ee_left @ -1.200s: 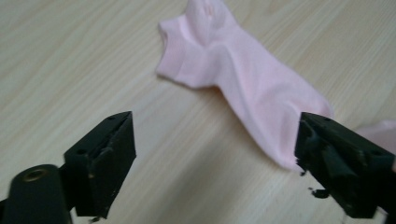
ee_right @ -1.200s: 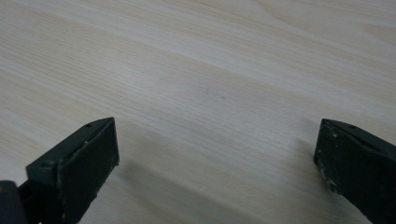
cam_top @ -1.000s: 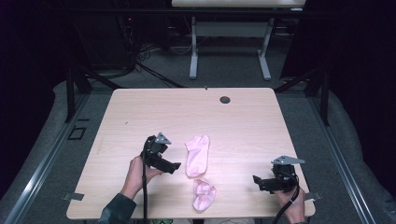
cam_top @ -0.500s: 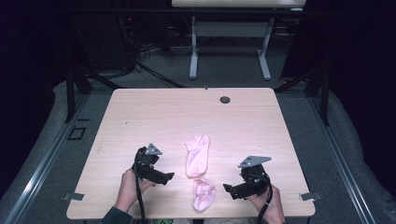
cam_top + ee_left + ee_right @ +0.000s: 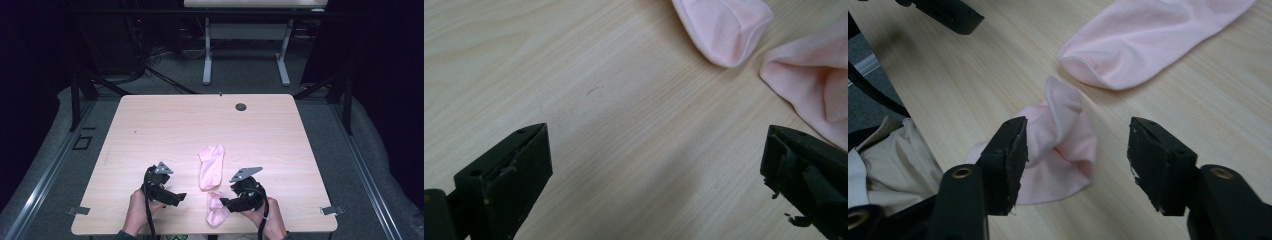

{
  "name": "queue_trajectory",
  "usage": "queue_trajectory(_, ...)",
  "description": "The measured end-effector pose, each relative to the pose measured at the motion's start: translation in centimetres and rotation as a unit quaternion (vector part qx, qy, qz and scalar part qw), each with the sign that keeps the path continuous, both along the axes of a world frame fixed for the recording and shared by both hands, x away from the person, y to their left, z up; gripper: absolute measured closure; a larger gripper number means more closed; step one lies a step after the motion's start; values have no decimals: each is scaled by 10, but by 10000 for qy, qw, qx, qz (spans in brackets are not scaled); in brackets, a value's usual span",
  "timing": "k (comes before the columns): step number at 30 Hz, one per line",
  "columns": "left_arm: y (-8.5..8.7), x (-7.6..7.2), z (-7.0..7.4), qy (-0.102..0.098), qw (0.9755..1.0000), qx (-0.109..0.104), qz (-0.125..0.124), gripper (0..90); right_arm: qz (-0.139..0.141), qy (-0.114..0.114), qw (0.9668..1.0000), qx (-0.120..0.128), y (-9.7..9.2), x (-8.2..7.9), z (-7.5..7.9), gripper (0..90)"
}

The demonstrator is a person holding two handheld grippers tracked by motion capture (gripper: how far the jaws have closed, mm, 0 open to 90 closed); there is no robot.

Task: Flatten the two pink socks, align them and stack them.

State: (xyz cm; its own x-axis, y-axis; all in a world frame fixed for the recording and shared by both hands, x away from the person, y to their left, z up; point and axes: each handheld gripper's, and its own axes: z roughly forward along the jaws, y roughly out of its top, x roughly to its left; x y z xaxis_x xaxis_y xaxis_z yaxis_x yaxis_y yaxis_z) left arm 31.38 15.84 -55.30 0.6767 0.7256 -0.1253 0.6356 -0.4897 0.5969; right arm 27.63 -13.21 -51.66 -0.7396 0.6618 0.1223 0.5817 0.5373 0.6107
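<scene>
Two pink socks lie near the table's front edge. A flat sock (image 5: 211, 167) stretches away from me, and a crumpled sock (image 5: 217, 207) lies just in front of it. My right gripper (image 5: 226, 202) is at the crumpled sock's right side. In the right gripper view the crumpled sock (image 5: 1058, 150) lies partly between the half-wide jaws of that gripper (image 5: 1075, 147). These jaws have just been closing and do not pinch the cloth. The flat sock (image 5: 1148, 40) lies beyond. My left gripper (image 5: 179, 196) is open over bare wood (image 5: 656, 165), left of both socks.
The wooden table (image 5: 200, 125) has a dark round grommet (image 5: 241, 106) near its far edge. Its front edge runs close under both hands. Black frame posts and grey floor surround it, with another table's legs (image 5: 206, 55) behind.
My right gripper has moved left from the table's right front up to the crumpled sock, and its jaws have narrowed. The left gripper has slid a little toward the front edge.
</scene>
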Motion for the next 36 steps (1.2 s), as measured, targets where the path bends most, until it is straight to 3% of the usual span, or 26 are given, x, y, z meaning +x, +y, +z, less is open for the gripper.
queue_trajectory(3, -2, -1, -2, -8, 10000, -21, 9, 2, 32, 22, 10000, -74, 6, 1, -2, 489)
queue_trajectory(4, -3, -1, -2, 0, 10000, -41, -17, 2, 65, 65, 9998, -166, 11, 3, -5, 574)
queue_trajectory(5, -3, -2, -2, -4, 10000, -31, -44, 2, 65, 65, 9998, -166, 11, 3, -5, 574)
queue_trajectory(6, -4, -3, -2, -16, 10000, -44, -46, 4, 101, 117, 9996, -222, 14, 6, -8, 683)
queue_trajectory(7, -5, -4, -2, -64, 9999, -72, -26, 4, 101, 117, 9996, -222, 14, 6, -8, 683)
queue_trajectory(8, -5, -5, -1, -113, 9999, -87, -33, 25, 127, 128, 9996, -233, 15, 8, -11, 764)
queue_trajectory(11, -7, -9, 1, -268, 9994, -222, 9, 50, 135, 119, 9995, -247, 14, 8, -11, 834)
queue_trajectory(14, -14, -14, 5, -341, 9991, -215, -149, 107, 164, 39, 9997, -158, 11, 5, -5, 864)
queue_trajectory(19, -26, -17, 4, -449, 9979, -407, -221, 203, 185, -34, 9998, 99, 5, 1, 7, 868)
queue_trajectory(21, -36, -17, 0, -305, 9970, -559, -441, 232, 222, -68, 9995, 214, 3, -1, 12, 868)
queue_trajectory(23, -40, -17, -2, -275, 9965, -621, -485, 244, 206, -82, 9995, 228, 3, -1, 14, 868)
queue_trajectory(24, -45, -16, -4, -140, 9948, -770, -645, 269, 236, -96, 9992, 294, 1, -2, 18, 867)
queue_trajectory(25, -45, -16, -4, -140, 9948, -770, -645, 279, 236, -96, 9992, 294, 1, -2, 18, 867)
queue_trajectory(26, -51, -16, -7, -39, 9929, -901, -781, 293, 251, -117, 9992, 300, -1, -3, 21, 868)
queue_trajectory(28, -55, -16, -8, -16, 9907, -1015, -905, 333, 250, -145, 9990, 340, -3, -3, 22, 868)
queue_trajectory(29, -55, -16, -8, -16, 9907, -1015, -905, 364, 250, -145, 9990, 340, -3, -3, 22, 868)
queue_trajectory(32, -60, -15, -11, 66, 9872, -1171, -1083, 433, 256, -149, 9987, 412, -6, -3, 24, 868)
queue_trajectory(33, -64, -14, -14, 142, 9861, -1173, -1167, 588, 268, -139, 9986, 437, -7, -2, 24, 868)
queue_trajectory(36, -68, -13, -15, 138, 9850, -1134, -1294, 808, 245, -147, 9986, 439, -9, -2, 25, 868)
